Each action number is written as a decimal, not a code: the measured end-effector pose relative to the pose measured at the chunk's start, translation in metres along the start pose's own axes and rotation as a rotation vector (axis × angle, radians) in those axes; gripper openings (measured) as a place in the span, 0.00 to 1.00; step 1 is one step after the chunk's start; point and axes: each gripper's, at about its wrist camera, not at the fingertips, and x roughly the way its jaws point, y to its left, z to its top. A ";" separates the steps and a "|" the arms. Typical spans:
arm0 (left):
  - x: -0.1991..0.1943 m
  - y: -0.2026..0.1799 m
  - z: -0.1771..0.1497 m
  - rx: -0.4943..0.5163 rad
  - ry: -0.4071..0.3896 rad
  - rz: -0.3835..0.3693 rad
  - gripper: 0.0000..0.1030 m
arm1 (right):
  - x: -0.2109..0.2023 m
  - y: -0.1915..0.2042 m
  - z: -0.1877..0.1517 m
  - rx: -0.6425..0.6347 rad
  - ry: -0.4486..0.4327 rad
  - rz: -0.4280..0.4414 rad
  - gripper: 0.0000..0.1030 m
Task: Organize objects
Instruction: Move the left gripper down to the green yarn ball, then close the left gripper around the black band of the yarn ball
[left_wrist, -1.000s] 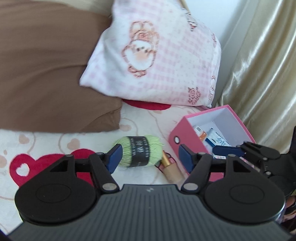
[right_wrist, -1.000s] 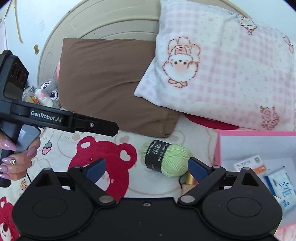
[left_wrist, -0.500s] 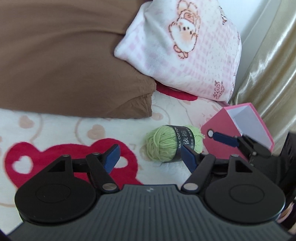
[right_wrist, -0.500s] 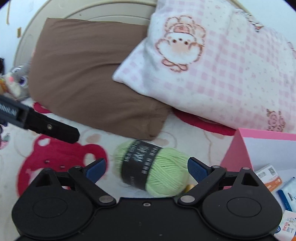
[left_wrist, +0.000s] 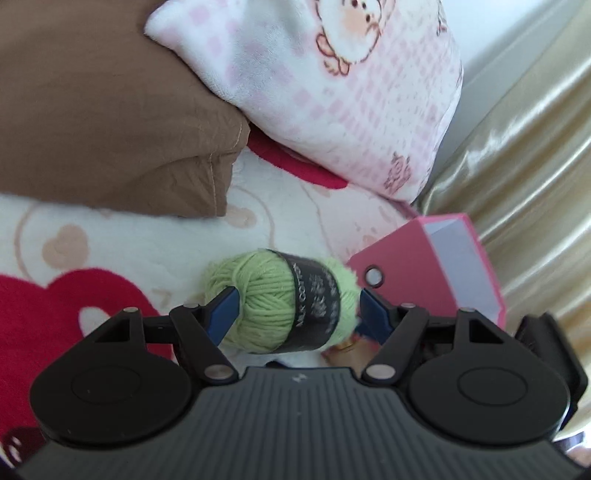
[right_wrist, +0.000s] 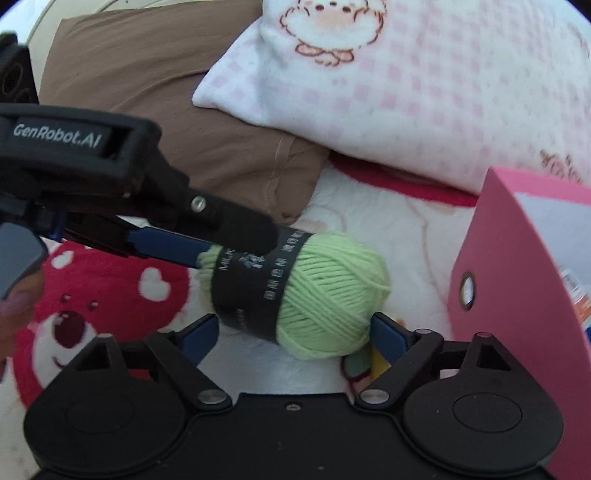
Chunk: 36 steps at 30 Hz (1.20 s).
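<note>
The light green ball of yarn with a black paper band (left_wrist: 284, 302) lies on the white fleece bed blanket printed with red bears and hearts (left_wrist: 122, 243), between the spread jaws of both tools at once. The left gripper (left_wrist: 295, 308) has its jaws open, one blue pad at each end of the ball, close or just touching, apparently placed for a lengthwise grasp. The right gripper (right_wrist: 293, 334) is likewise open around the ball, clamping nothing. Beside the right-hand jaws stands the open pink cardboard box (right_wrist: 517, 295), probably the destination. A gold-coloured item lies partly hidden under the yarn. Beyond the jaws rest a brown pillow (left_wrist: 103, 110) and a pink checked pillow (left_wrist: 332, 92).
</note>
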 end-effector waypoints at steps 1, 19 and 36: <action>-0.001 0.001 0.000 -0.016 0.004 -0.003 0.68 | -0.002 -0.001 0.001 0.014 0.002 0.021 0.88; -0.033 -0.051 -0.058 0.106 0.021 0.157 0.65 | -0.042 0.035 -0.011 -0.068 -0.015 0.042 0.67; -0.082 -0.056 -0.100 0.052 0.055 0.286 0.63 | -0.086 0.039 -0.016 -0.175 0.153 0.252 0.76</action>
